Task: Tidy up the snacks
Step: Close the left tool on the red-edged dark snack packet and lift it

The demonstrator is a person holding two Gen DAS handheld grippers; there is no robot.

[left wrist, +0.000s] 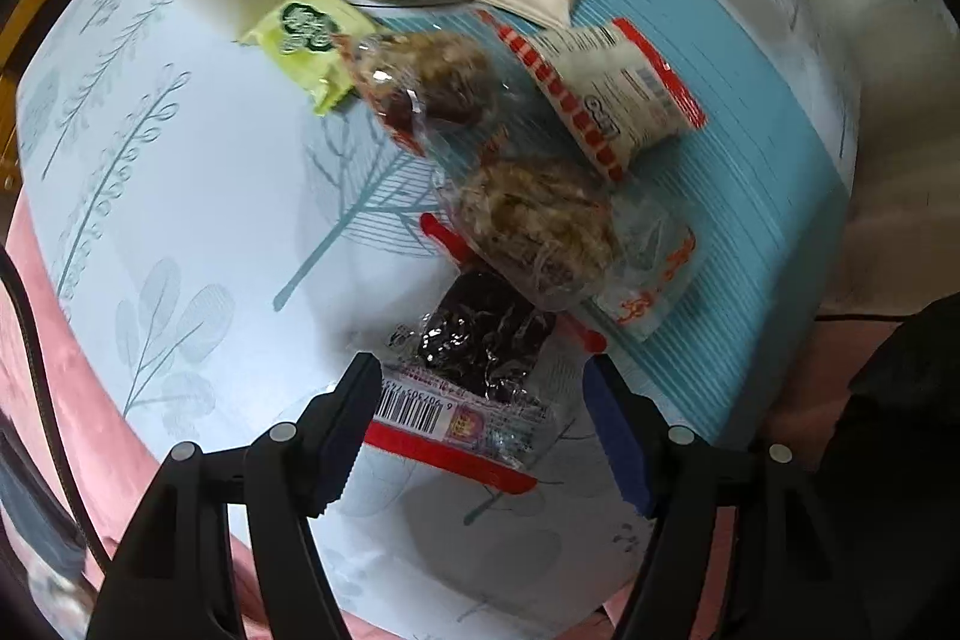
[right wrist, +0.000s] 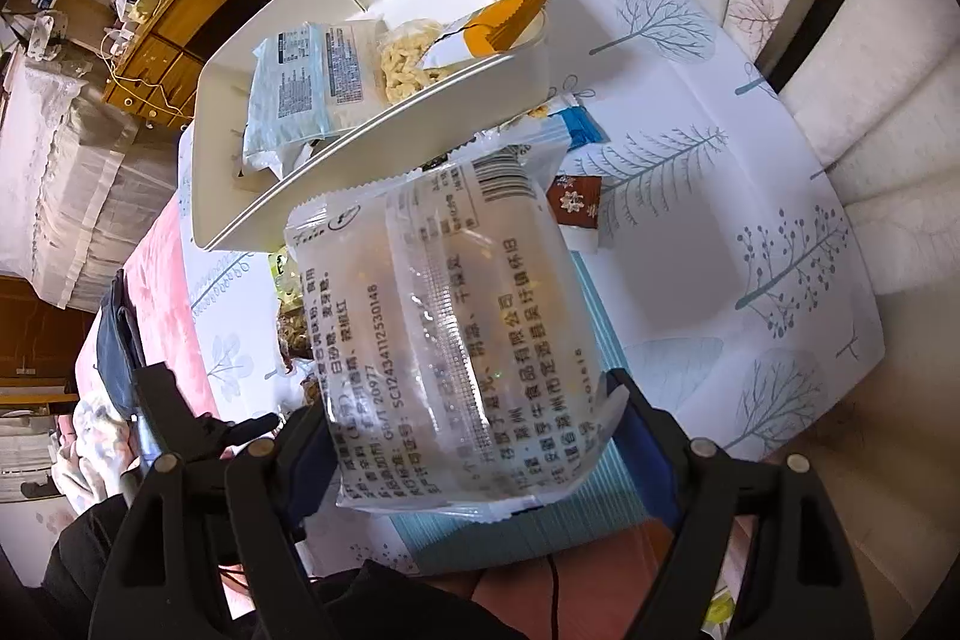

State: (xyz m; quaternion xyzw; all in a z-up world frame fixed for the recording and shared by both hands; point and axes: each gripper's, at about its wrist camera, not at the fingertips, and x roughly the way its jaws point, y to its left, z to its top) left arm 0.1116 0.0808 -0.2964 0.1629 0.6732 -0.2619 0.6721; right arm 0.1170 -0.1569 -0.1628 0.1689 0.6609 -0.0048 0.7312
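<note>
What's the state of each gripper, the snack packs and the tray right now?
left gripper: open, above dark-snack pack.
dark-snack pack: lying flat on table, not gripped.
right gripper: shut on translucent pack.
translucent pack: held, lifted.
white tray: holds several packs.

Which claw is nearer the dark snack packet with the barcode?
Left. The left claw hangs open right over the dark snack packet, one finger either side. The right claw is elsewhere, holding a clear printed packet.
</note>
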